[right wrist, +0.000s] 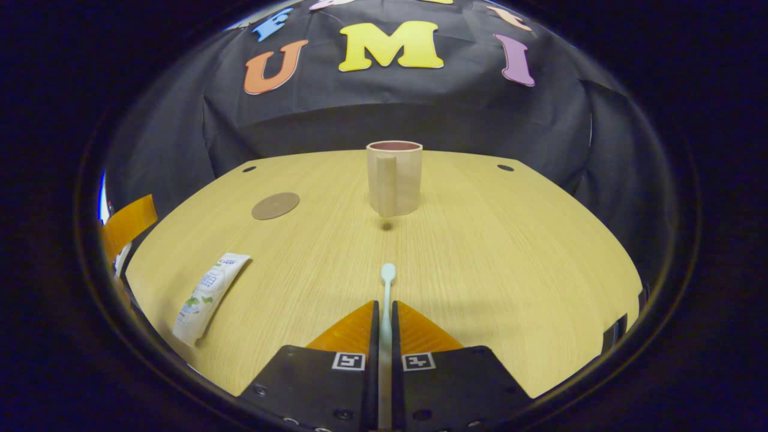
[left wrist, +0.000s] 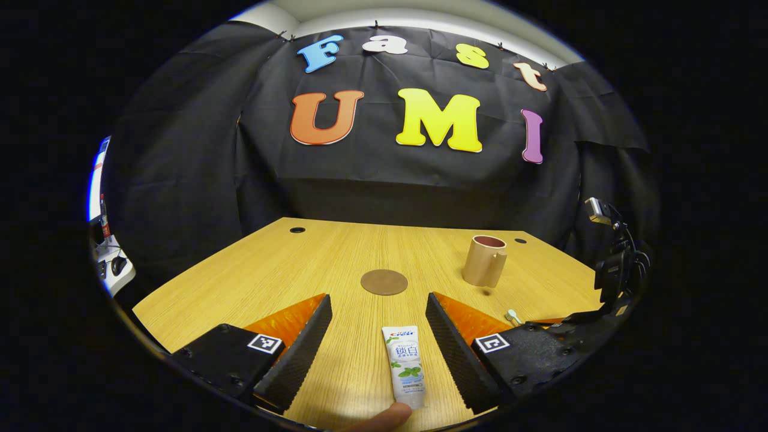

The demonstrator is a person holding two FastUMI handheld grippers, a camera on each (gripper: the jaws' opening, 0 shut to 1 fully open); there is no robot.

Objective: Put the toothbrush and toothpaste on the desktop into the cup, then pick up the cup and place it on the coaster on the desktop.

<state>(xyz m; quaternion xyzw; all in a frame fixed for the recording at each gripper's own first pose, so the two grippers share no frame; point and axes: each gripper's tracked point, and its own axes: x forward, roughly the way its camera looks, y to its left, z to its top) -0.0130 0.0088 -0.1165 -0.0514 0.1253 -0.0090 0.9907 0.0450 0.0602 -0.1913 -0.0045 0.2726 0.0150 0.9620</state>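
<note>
Toothbrush [right wrist: 387, 300] clamped between closed right gripper [right wrist: 384, 312], handle hidden, head toward cup [right wrist: 394, 178] at 12 o'clock. Toothpaste [left wrist: 405, 366] flat between wide-open left gripper [left wrist: 378, 318]; label illegible. Coaster [left wrist: 384, 282] beyond.

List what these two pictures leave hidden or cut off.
- Toothbrush handle, right gripper view: covered between the right tongs.
- Toothpaste near end, left gripper view: hidden behind a fingertip at the edge.
- Cup interior, both views: camera too low to see inside.
- Toothbrush, left gripper view: just its head shows, behind a tong.
</note>
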